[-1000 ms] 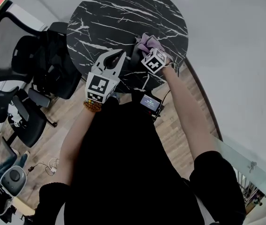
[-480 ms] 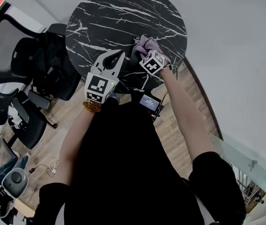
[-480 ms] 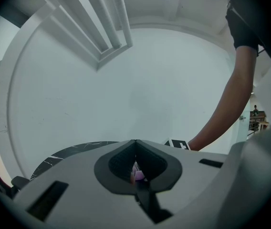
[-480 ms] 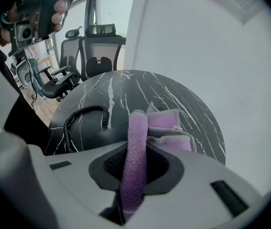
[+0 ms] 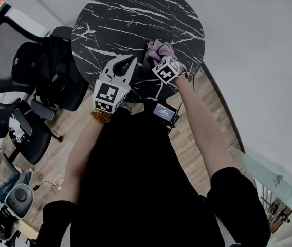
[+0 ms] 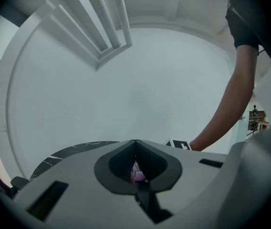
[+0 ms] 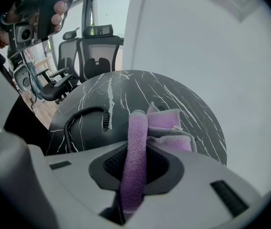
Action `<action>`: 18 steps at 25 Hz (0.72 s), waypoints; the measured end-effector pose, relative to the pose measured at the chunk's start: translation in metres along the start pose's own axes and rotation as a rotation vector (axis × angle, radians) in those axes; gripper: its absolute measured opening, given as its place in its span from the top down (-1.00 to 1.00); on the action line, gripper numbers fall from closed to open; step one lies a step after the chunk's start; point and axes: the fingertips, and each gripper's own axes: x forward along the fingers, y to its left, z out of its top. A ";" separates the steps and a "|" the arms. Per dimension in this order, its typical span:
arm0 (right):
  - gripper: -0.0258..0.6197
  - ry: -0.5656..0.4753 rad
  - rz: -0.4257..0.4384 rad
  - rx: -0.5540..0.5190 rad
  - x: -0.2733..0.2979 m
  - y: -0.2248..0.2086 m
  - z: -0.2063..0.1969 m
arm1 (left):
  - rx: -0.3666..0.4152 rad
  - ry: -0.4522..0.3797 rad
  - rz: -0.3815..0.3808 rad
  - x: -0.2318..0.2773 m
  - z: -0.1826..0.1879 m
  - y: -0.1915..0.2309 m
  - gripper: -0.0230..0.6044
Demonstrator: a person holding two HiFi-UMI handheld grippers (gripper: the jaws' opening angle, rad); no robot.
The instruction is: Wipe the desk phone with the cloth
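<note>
- Head view, steeply down: took in a round black marble table [image 5: 125, 14] against a pale wall, with black office chairs [image 5: 28, 66] on the wood floor at its left.
- Found the right gripper [image 7: 136, 149] over the near right part of the tabletop, jaws clamped on a purple cloth [image 7: 166, 128].
- Pinched one fold of that cloth upright between the pads and left the rest bunched just beyond the tips, low over the marble.
- Caught the desk phone [image 7: 90, 132] on the table just left of the cloth in the right gripper view, dark and hard to separate from the stone, its coiled cord [image 7: 88, 109] curling beside it.
- Could not tell whether cloth and phone touched.
- Found the left gripper [image 6: 135, 144] nearer the person, by the table's near edge, jaws pressed together at the tips and pinching nothing.
- Glimpsed only a sliver of purple through the slit between the left pads.
- Aimed the left gripper view at a pale wall and ceiling trim, with the person's forearm [image 6: 226, 113] crossing at the right.
- Showed a small lit screen [image 5: 165, 113] at the person's waist, below the right gripper.
</note>
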 end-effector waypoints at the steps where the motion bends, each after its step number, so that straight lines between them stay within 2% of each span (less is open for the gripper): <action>1: 0.74 0.001 0.001 0.000 0.000 0.000 0.000 | 0.000 -0.001 0.000 0.000 0.000 0.000 0.89; 18: 0.74 0.009 0.019 0.023 0.001 0.012 -0.008 | -0.001 0.007 -0.003 0.001 -0.002 -0.001 0.89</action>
